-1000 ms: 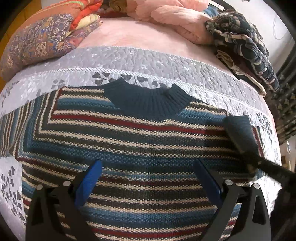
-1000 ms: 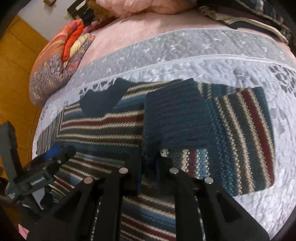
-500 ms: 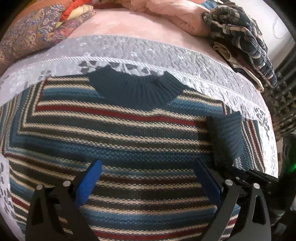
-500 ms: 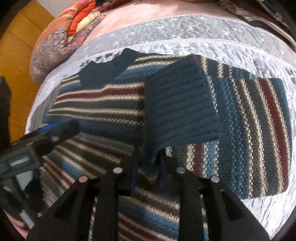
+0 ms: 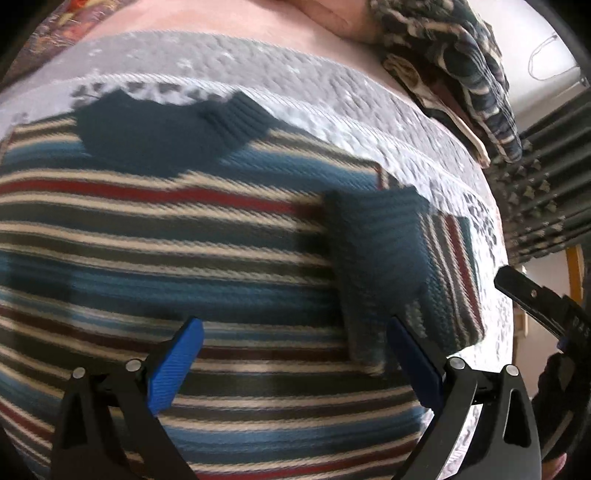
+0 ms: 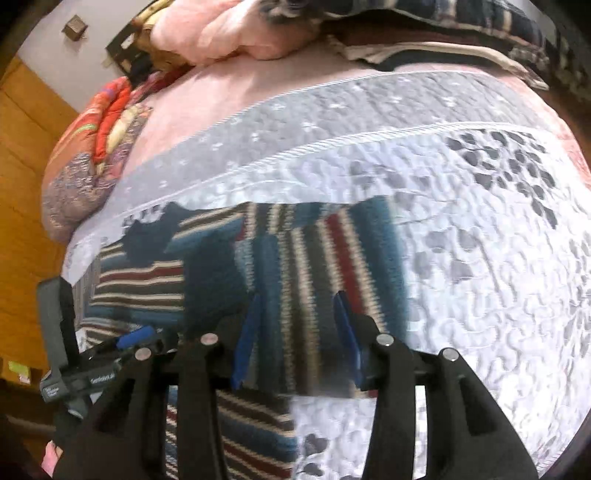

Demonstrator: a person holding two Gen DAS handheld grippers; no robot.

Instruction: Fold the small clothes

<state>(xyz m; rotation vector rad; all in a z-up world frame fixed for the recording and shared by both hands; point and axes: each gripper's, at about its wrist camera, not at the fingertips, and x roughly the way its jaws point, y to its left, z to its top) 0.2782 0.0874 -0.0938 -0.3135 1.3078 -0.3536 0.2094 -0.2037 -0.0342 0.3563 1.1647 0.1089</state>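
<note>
A striped knit sweater [image 5: 207,243] in blue, cream, red and dark green lies flat on a grey quilt [image 5: 295,85], its dark teal collar [image 5: 166,133] at the far side. Its right sleeve is folded inward, and the dark teal cuff [image 5: 380,251] rests on the body. My left gripper [image 5: 291,343] hovers open over the sweater's lower middle. My right gripper [image 6: 299,321] is open above the folded sleeve [image 6: 317,266], with nothing between its fingers. In the right wrist view the left gripper [image 6: 110,350] shows at lower left.
The grey quilt [image 6: 480,258] covers a pink bed [image 6: 229,92]. Pink bedding [image 6: 229,29] and a dark patterned garment [image 5: 465,70] are piled at the far side. A floral cushion [image 6: 88,155] lies at the far left. A wooden wall [image 6: 22,184] is on the left.
My right gripper has let go of the cuff, opened, and pulled back to the right over the folded sleeve. The left gripper stayed open and drifted slightly closer and to the right.
</note>
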